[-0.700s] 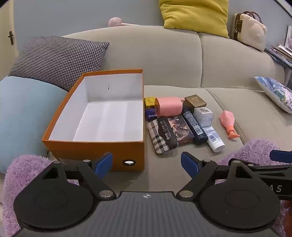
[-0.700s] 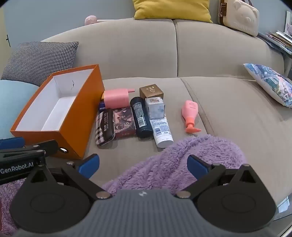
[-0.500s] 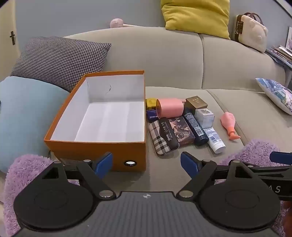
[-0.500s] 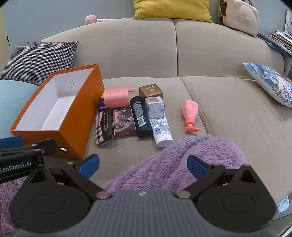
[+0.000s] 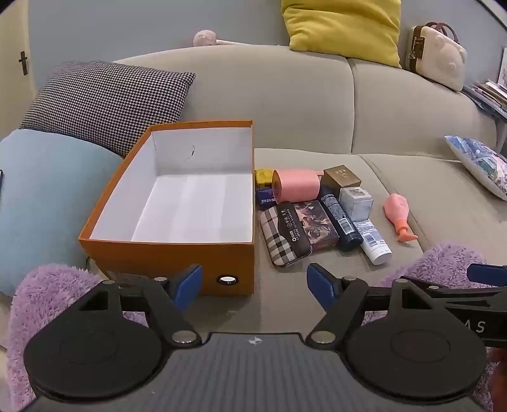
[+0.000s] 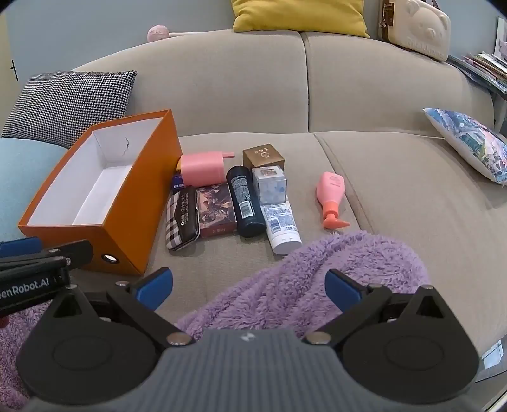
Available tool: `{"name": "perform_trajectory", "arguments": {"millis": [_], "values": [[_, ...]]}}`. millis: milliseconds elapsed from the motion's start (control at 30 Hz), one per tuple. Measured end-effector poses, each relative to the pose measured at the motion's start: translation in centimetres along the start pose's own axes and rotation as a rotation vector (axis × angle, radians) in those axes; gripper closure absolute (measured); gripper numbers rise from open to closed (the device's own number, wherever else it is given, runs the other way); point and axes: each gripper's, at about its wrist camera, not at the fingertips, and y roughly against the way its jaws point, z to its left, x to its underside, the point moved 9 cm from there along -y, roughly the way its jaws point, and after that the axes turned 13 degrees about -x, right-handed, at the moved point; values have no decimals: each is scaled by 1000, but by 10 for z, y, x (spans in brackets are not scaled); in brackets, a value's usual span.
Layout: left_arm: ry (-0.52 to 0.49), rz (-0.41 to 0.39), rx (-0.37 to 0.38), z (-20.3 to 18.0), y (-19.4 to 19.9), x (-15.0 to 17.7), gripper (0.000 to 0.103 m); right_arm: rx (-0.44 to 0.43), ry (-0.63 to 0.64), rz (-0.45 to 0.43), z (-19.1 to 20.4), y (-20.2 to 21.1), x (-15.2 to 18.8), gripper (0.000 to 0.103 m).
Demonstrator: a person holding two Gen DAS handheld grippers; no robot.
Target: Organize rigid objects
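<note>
An empty orange box [image 5: 164,250] [image 6: 139,202] with a white inside sits on the beige sofa. Right of it lie a plaid case [image 5: 285,234] [image 6: 182,218], a dark picture tin [image 5: 313,225] [image 6: 215,209], a black bottle [image 5: 340,215] [image 6: 245,202], a white tube [image 5: 374,239] [image 6: 282,225], a pink cylinder [image 5: 296,185] [image 6: 202,169], a gold cube [image 5: 342,177] [image 6: 263,157], a clear cube [image 5: 356,202] [image 6: 269,185] and, apart, a pink pump bottle [image 5: 399,217] [image 6: 331,199]. My left gripper [image 5: 254,286] hangs open before the box's near corner. My right gripper [image 6: 248,290] is open above a purple fleece.
A purple fluffy blanket [image 6: 317,279] [image 5: 47,291] covers the sofa's front edge. Houndstooth [image 5: 104,101] and light blue [image 5: 41,196] cushions flank the box; a patterned cushion [image 6: 469,142] lies at the right. A yellow cushion [image 5: 342,28] and a cream bear case [image 5: 437,54] sit on the backrest.
Both views have barely shifted; the left wrist view shows the box slightly lower and further right in the picture. Both grippers stay open and empty.
</note>
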Motion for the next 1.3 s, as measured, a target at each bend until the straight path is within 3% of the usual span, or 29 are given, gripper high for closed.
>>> {"name": "perform_trajectory", "arguments": {"millis": [1300], "values": [[-28,0,7,-7,0,3,15,-1,-20,13,0,0,1,1]]}}
